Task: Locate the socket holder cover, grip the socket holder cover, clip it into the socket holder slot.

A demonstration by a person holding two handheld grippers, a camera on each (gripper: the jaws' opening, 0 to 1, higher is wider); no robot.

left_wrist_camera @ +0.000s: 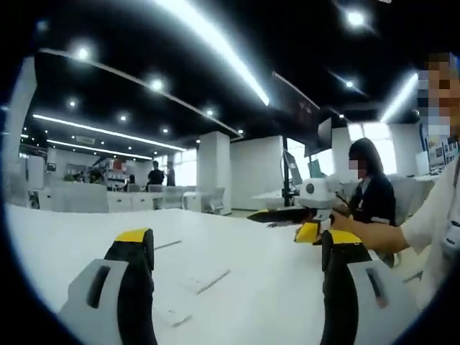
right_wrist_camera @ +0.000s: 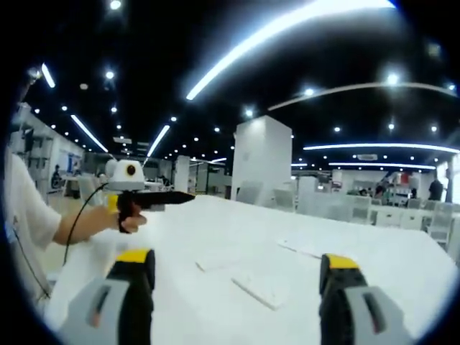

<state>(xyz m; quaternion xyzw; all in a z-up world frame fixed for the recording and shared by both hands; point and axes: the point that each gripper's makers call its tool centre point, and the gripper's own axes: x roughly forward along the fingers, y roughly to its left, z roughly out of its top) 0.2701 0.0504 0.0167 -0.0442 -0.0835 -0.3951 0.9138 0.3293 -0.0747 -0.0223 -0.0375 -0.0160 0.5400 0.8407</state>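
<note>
Several flat white strips lie on the white table [left_wrist_camera: 86,237]; I cannot tell which is the socket holder cover or the holder. One strip [left_wrist_camera: 210,281] lies between the yellow-tipped jaws of my left gripper [left_wrist_camera: 237,241], which is open and holds nothing. In the right gripper view a longer strip [right_wrist_camera: 259,289] lies ahead of my right gripper [right_wrist_camera: 237,257], also open with nothing in it. Each gripper shows in the other's view, held above the table by a hand [right_wrist_camera: 129,215]: the right gripper [left_wrist_camera: 272,214] and the left gripper [right_wrist_camera: 180,197].
More thin white pieces [right_wrist_camera: 300,249] lie farther out on the table. A person in a white sleeve [left_wrist_camera: 431,215] stands at the table's right side. Another person [left_wrist_camera: 372,188] sits behind, with desks, chairs and a white pillar [right_wrist_camera: 262,162] beyond.
</note>
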